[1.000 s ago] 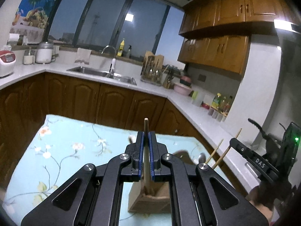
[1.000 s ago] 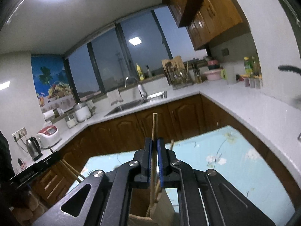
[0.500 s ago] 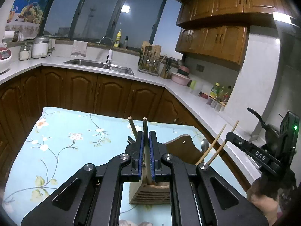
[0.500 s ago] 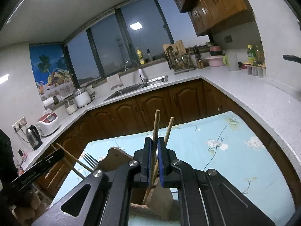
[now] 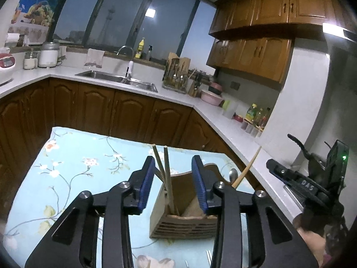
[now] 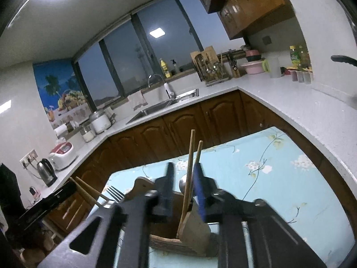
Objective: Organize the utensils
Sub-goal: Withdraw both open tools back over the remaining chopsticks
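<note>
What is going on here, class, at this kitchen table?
A person holds a tool in each hand over a wooden holder on a flowered tablecloth. The left tool and the right tool have just been opening, letting go of chopsticks that now stand loose in the holder, still between the parted jaws. A spoon and a fork stand there too.

A home kitchen is showing ahead of the left gripper: brown wooden cabinets [image 5: 93, 109] are running under a white counter [image 5: 207, 114], a steel sink [image 5: 116, 79] is sitting below dark windows [image 5: 125, 22], and a rice cooker [image 5: 6, 63] is standing far left.
</note>
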The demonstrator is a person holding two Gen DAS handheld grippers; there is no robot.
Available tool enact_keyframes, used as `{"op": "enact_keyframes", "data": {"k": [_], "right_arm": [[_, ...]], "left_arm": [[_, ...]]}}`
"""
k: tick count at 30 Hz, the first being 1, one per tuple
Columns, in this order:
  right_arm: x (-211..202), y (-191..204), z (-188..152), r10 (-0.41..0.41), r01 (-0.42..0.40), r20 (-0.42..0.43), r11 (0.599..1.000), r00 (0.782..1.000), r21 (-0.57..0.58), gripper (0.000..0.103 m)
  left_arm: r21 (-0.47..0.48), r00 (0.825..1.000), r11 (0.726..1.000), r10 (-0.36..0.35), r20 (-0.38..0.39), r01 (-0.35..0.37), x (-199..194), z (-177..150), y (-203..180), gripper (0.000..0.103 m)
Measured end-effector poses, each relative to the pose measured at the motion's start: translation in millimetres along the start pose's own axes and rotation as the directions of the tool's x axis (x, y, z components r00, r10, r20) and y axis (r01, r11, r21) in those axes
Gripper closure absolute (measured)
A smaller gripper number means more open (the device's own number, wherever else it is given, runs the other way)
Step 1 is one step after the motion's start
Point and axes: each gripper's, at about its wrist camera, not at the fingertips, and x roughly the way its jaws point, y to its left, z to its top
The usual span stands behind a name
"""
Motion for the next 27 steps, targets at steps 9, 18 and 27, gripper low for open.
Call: {"op": "enact_keyframes", "data": {"k": [9, 18, 27], "right_arm": [[-56, -1, -16, 0.033, -0.033, 0.069, 0.999, 0.997, 0.006, 0.012], [-94, -18, -73, -0.013, 0.014, -0.016, 1.000, 1.000, 0.025, 0.011], [-112, -39, -127, -0.083, 0.088, -0.133, 0.995, 0.988, 0.038, 0.011]], "left_arm": [[-0.006, 0.996, 0.997, 0.082, 0.018, -0.082, -55, -24, 15, 0.018], [-0.048, 0.981, 0.985, 0.160, -0.107, -0.166, -90, -87, 46, 0.017], [-0.068, 0.962, 0.976, 0.191, -0.197, -0.208, -107, -139, 56, 0.017]]}}
